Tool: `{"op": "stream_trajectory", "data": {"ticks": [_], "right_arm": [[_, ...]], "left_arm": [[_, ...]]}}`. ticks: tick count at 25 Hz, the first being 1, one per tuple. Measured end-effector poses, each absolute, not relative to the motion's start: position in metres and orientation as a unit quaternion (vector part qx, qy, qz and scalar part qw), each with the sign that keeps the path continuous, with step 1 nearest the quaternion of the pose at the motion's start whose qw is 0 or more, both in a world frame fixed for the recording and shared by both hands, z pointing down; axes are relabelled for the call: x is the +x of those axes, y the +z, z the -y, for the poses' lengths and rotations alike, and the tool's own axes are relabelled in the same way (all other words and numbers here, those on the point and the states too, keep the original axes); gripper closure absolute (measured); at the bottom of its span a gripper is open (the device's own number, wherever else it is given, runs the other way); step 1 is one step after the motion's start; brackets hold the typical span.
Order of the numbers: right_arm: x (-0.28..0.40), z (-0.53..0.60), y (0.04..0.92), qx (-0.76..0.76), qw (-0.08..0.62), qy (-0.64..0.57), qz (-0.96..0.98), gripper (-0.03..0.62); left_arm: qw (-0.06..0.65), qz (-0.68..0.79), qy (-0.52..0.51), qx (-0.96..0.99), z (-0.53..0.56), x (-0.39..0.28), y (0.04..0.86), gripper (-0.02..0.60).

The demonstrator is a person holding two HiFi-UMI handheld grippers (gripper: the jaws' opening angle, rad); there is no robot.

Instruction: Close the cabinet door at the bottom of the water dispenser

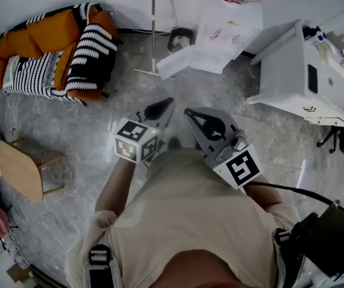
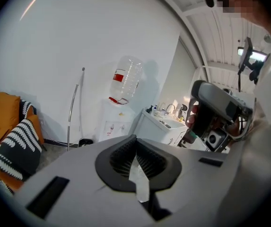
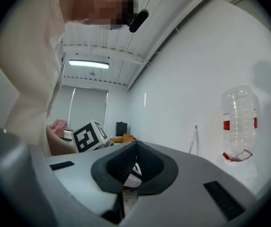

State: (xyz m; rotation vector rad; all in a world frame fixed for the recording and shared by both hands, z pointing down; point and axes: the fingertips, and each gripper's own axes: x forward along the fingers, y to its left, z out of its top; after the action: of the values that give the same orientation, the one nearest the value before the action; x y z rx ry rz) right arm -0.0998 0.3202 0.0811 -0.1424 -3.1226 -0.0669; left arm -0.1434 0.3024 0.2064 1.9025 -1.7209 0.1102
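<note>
So the water dispenser (image 1: 229, 26) is parked against the far wall with its upside-down bottle (image 2: 126, 82) on top. The white panel angling out from its foot onto the floor looks to me like the cabinet door (image 1: 175, 63), hanging open. From the left gripper view the dispenser (image 2: 112, 122) is way too small to make out the door, so I'm going by the head view only. There's a thin pole (image 1: 153, 29) standing just to its left, an orange couch (image 1: 57, 47) with striped throws further left, and a white counter (image 1: 304, 77) off to the right. Both tools are up by the person's chest, well apart from the dispenser. The left gripper (image 1: 162, 108) has its jaws pinched together with nothing in them, and the right gripper (image 1: 191, 114) is the same, tips meeting and empty. Pretty sure this is just the approach step, and nothing has touched the door yet. Next bit as I see it: close the gap across the open floor, get low since the door sits at the bottom, put a closed jaw tip on the door's free edge and push it round till it sits flush. Closed jaws are fine for that, no grabbing needed. I'd use the left one and watch that pole.
</note>
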Motion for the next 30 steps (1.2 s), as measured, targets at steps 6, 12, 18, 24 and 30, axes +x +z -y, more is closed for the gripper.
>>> {"op": "stream_trajectory", "data": {"ticks": [6, 12, 18, 24, 30], "right_arm": [[-0.07, -0.257, 0.094, -0.022, 0.009, 0.025, 0.999, 0.58], [-0.039, -0.182, 0.1, -0.017, -0.003, 0.044, 0.999, 0.58], [-0.018, -0.123, 0.109, -0.034, 0.005, 0.065, 0.997, 0.58], [-0.02, -0.1, 0.11, -0.06, 0.002, 0.066, 0.996, 0.58], [-0.038, -0.085, 0.113, -0.058, 0.011, 0.059, 0.997, 0.58]], "left_arm": [[0.287, 0.637, 0.08, 0.711, -0.239, -0.125, 0.21, 0.591], [0.288, 0.636, 0.116, 0.707, -0.172, -0.098, 0.213, 0.591], [0.291, 0.657, 0.14, 0.681, -0.126, -0.088, 0.219, 0.591], [0.29, 0.678, 0.159, 0.656, -0.111, -0.101, 0.227, 0.591], [0.284, 0.686, 0.167, 0.648, -0.098, -0.13, 0.234, 0.591]]}}
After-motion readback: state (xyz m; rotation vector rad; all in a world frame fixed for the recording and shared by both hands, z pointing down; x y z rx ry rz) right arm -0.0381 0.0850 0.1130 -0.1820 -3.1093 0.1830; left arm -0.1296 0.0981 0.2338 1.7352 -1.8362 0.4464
